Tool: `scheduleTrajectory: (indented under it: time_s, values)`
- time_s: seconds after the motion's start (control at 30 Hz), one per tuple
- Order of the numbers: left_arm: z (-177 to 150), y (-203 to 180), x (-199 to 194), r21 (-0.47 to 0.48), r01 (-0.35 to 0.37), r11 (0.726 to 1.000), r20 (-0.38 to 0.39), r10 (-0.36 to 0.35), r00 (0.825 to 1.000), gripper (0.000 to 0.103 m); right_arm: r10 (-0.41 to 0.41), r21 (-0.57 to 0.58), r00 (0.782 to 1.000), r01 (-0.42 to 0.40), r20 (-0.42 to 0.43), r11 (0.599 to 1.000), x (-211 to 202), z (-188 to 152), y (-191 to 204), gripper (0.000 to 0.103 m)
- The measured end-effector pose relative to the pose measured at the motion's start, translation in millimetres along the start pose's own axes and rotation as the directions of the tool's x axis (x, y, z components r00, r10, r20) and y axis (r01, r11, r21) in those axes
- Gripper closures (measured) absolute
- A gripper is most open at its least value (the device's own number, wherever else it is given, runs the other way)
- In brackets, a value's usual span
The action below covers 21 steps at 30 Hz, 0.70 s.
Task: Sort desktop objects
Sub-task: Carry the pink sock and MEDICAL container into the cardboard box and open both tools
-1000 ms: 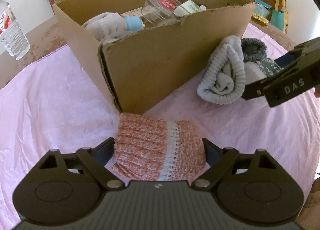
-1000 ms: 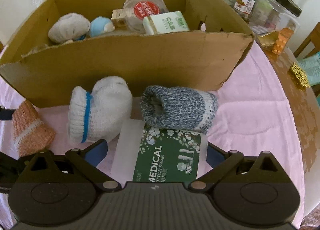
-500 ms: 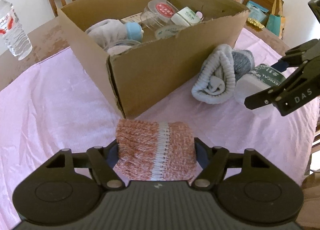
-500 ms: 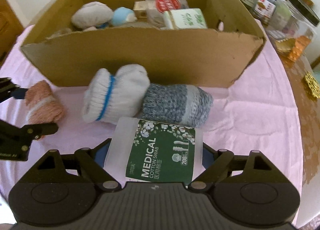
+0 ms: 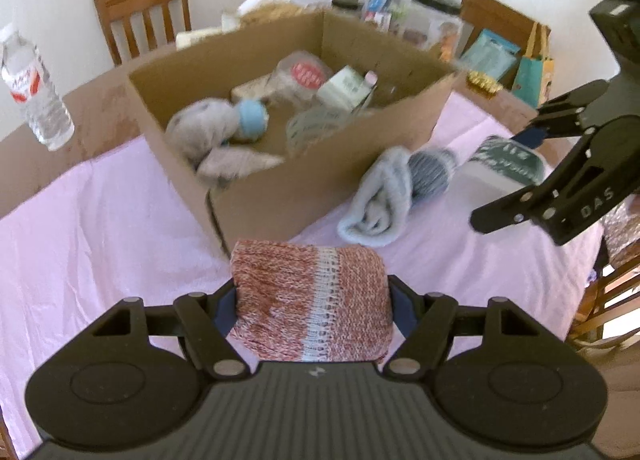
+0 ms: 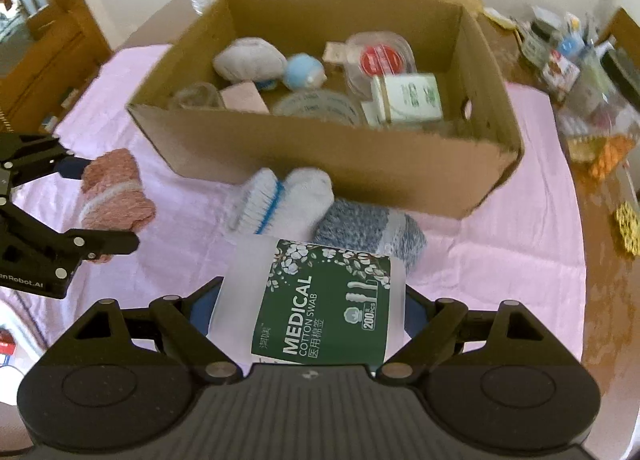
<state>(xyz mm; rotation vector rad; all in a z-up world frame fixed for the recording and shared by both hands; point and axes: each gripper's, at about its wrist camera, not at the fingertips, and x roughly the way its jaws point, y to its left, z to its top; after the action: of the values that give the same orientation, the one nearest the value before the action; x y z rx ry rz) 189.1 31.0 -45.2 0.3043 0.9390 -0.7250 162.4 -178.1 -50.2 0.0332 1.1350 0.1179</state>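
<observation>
Left gripper (image 5: 312, 296) jaws clamp the pink rolled sock (image 5: 310, 306); right gripper (image 6: 308, 304) jaws clamp the cotton swab pack (image 6: 316, 300). The slick pack could slip free above the cardboard box (image 6: 340, 176).

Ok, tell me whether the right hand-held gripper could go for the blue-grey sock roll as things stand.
Probably not yet. The right hand-held gripper is shut on the cotton swab pack, so its jaws are full. The blue-grey sock roll lies just ahead on the pink cloth, uncovered, beside the white sock roll.
</observation>
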Motion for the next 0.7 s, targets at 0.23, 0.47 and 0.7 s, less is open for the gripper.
scheduleTrajectory:
  time_s: [0.23, 0.47, 0.7]
  values:
    - [33, -15, -26, 0.032, 0.004, 0.999, 0.088, -0.007, 0.996, 0.03, 0.028, -0.099, 0.996, -0.02, 0.082, 0.995, -31, 19, 2, 0.013]
    - [78, -11, -29, 0.033, -0.025, 0.999, 0.15, 0.019, 0.989, 0.03, 0.027, -0.161, 0.985, 0.001, 0.168, 0.987, -51, 49, -6, 0.013]
    - [112, 3, -9, 0.013, -0.052, 0.999, 0.163, 0.049, 0.985, 0.03, 0.023, -0.188, 0.977, 0.018, 0.211, 0.982, -53, 79, -19, 0.013]
